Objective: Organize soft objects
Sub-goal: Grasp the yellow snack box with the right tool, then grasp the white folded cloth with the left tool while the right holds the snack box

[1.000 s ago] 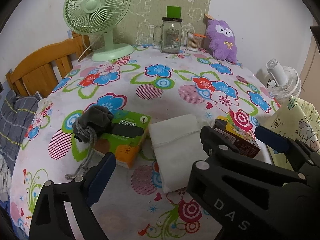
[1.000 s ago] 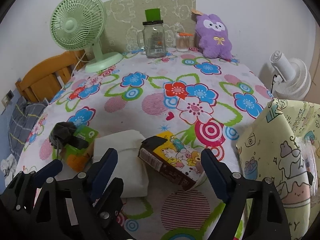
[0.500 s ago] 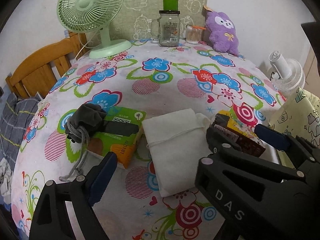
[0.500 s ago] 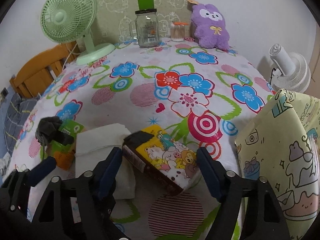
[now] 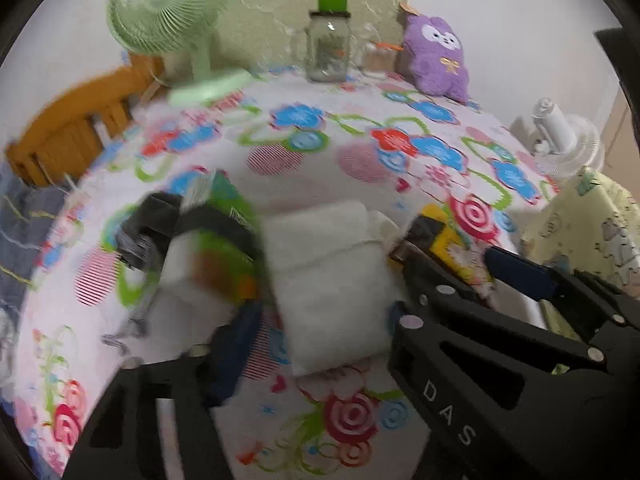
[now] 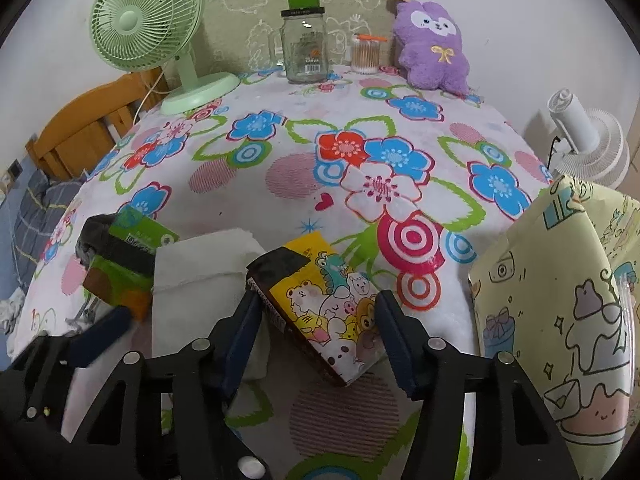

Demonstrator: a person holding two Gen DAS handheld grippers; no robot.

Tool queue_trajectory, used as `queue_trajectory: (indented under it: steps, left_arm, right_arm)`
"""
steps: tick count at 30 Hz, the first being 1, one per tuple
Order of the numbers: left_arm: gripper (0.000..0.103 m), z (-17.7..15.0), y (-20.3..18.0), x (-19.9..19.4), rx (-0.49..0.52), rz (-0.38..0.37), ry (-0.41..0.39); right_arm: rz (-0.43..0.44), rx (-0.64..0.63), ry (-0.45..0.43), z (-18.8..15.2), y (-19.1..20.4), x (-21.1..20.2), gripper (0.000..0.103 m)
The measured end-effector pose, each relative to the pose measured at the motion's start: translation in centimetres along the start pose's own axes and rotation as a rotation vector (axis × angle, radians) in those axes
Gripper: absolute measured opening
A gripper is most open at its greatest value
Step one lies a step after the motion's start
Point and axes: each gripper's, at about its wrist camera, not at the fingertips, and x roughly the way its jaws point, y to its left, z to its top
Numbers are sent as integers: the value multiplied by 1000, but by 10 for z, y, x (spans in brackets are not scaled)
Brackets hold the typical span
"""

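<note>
right hand-held gripper (image 6: 316,316): jaws wide, straddling snack pack (image 6: 320,304) | left hand-held gripper (image 5: 320,312): wide open, empty, over white cloth (image 5: 328,280) | counter (image 6: 280,160)

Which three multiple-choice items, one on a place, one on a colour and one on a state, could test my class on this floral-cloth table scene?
1. Where does the purple plush toy sit?
A. at the far edge by the wall
B. on the white cloth
C. on the chair

2. What colour is the desk fan beside the glass jar?
A. white
B. light green
C. blue

3. How does the right gripper stand to the cartoon snack pack?
A. shut with nothing in it
B. far off from it
C. open, a finger on each side

Answers: 1 A, it leans near the wall past the jar; 2 B, its cage and base are green; 3 C, the blue pads flank the pack.
</note>
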Motion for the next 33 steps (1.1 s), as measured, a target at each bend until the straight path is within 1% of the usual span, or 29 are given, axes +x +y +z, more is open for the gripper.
queue_trajectory:
  steps: [1, 5, 7, 9, 13, 15, 17, 18, 20, 23, 33]
  left_arm:
    - [57, -1, 1, 0, -12, -13, 0]
    - [52, -1, -1, 0, -8, -24, 0]
    - [46, -2, -1, -2, -3, -27, -3]
    - [37, -2, -2, -4, 3, -23, -9]
    - [27, -3, -1, -7, 15, -25, -15]
    - [19, -4, 0, -8, 12, -29, -14]
    - [16, -6, 1, -10, 11, -34, -16]
    - [13, -6, 2, -11, 11, -35, -17]
    - [11, -7, 2, -14, 13, -41, -22]
    - [8, -8, 2, -19, 14, -52, -30]
    - [6, -10, 0, -37, 19, -60, -56]
  right_arm:
    - [2, 4, 2, -1, -1, -1, 60]
    - [0, 9, 4, -2, -2, -2, 57]
    - [2, 10, 7, -2, -1, -2, 55]
    - [3, 7, 10, -3, -1, -3, 52]
    - [5, 3, 12, -4, 1, -5, 47]
    - [9, 3, 13, -5, 2, -7, 44]
    - [15, -2, 14, -6, 4, -8, 39]
    - [17, -4, 15, -6, 5, -9, 38]
    - [19, -4, 13, -6, 6, -10, 34]
    - [32, 3, 11, -7, 7, -15, 31]
    - [49, 20, -8, -11, 9, -33, 26]
